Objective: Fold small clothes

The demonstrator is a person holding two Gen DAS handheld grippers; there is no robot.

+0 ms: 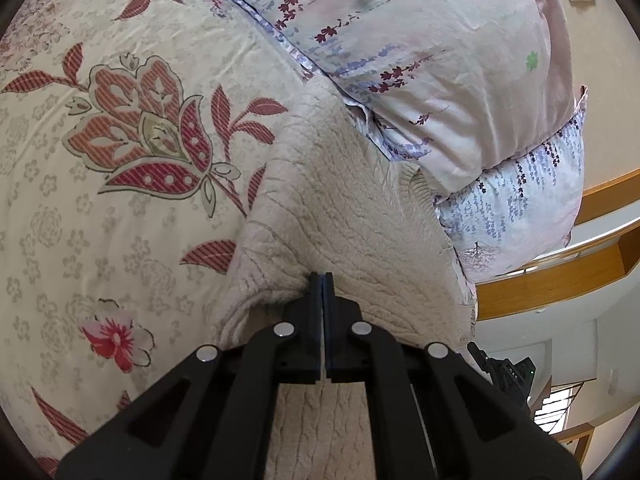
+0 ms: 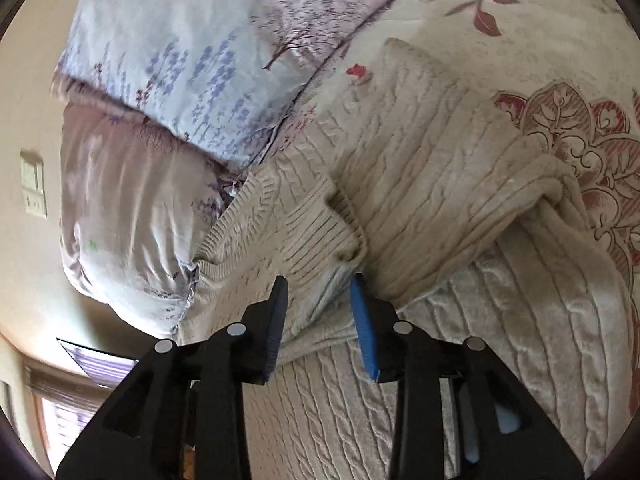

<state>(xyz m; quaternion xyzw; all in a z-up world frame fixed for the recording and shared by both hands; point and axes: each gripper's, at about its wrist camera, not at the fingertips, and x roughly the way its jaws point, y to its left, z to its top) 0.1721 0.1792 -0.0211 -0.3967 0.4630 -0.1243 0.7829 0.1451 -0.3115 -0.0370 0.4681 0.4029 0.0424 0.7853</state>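
A cream cable-knit sweater (image 1: 352,208) lies on the floral bedspread (image 1: 120,128), partly folded over itself. My left gripper (image 1: 321,280) is shut on a fold of the sweater's edge, which bunches at its tips. In the right wrist view the sweater (image 2: 440,184) fills the middle, with a ribbed cuff or hem (image 2: 320,224) just ahead. My right gripper (image 2: 320,284) is open, its blue-padded fingers (image 2: 362,320) on either side of that ribbed fold, with knit lying between them.
A rolled pink and lilac floral duvet (image 1: 420,52) lies along the far side of the sweater, also in the right wrist view (image 2: 160,120). Wooden furniture (image 1: 560,276) stands beyond the bed. A wall switch (image 2: 34,188) is at the left.
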